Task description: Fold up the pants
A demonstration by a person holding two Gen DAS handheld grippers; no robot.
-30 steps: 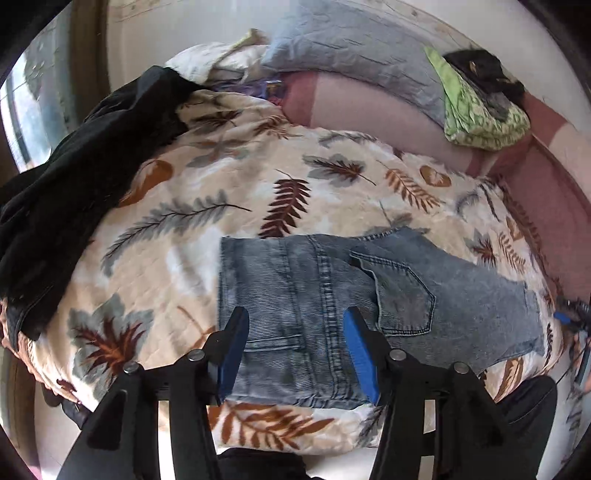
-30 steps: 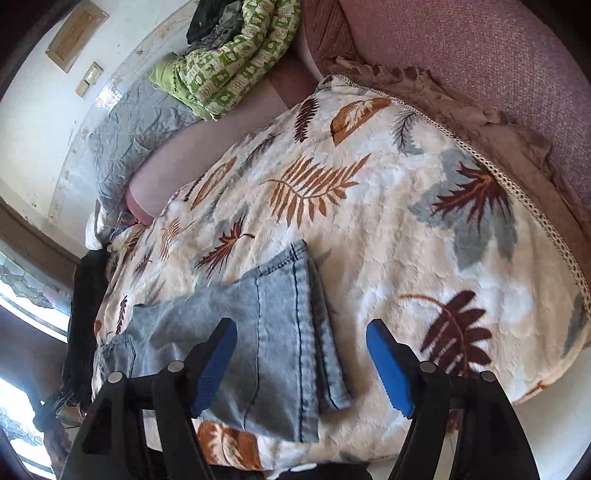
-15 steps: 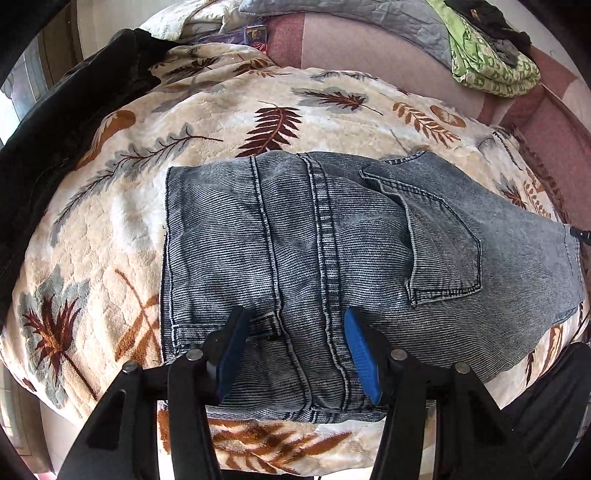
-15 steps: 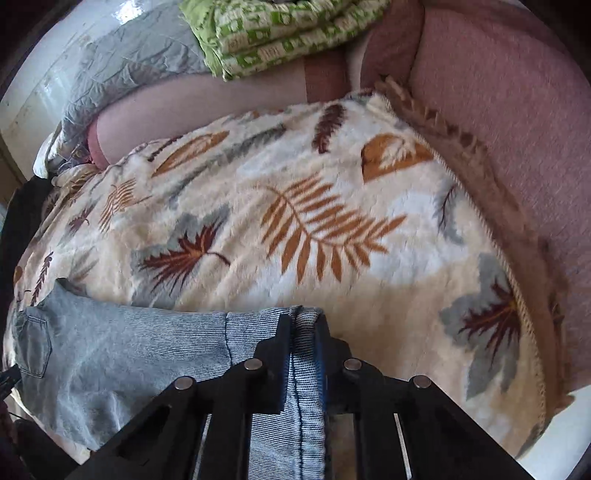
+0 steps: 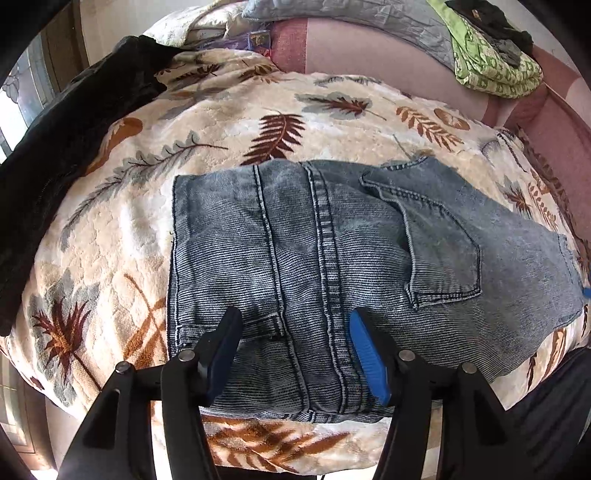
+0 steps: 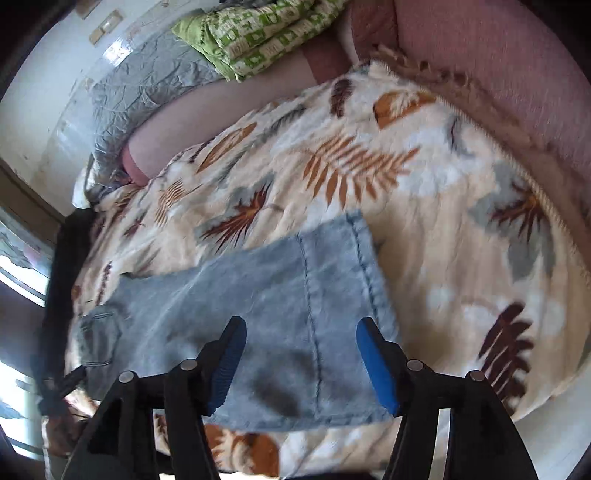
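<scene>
Folded blue-grey jeans (image 5: 332, 258) lie flat on a leaf-print blanket (image 5: 110, 240), back pocket facing up. My left gripper (image 5: 295, 321) hovers over the near edge of the denim beside a thick seam. Its jaws are opening and the pads press on nothing. In the right wrist view, the hem end of the jeans (image 6: 295, 295) lies under my right gripper (image 6: 301, 326). Those jaws are also opening, and the cloth lies loose beneath them rather than pinched. That view is blurred by motion.
A black garment (image 5: 55, 147) is draped along the blanket's left side. At the back, a grey pillow (image 5: 351, 18) and a green patterned cloth (image 5: 495, 70) rest on a pink sofa (image 6: 498, 74). The blanket's front edge drops off just below the jeans.
Half a second ago the right gripper was shut on the jeans' hem; it has since let go and drawn back. The left gripper sank closer to the jeans, still open.
</scene>
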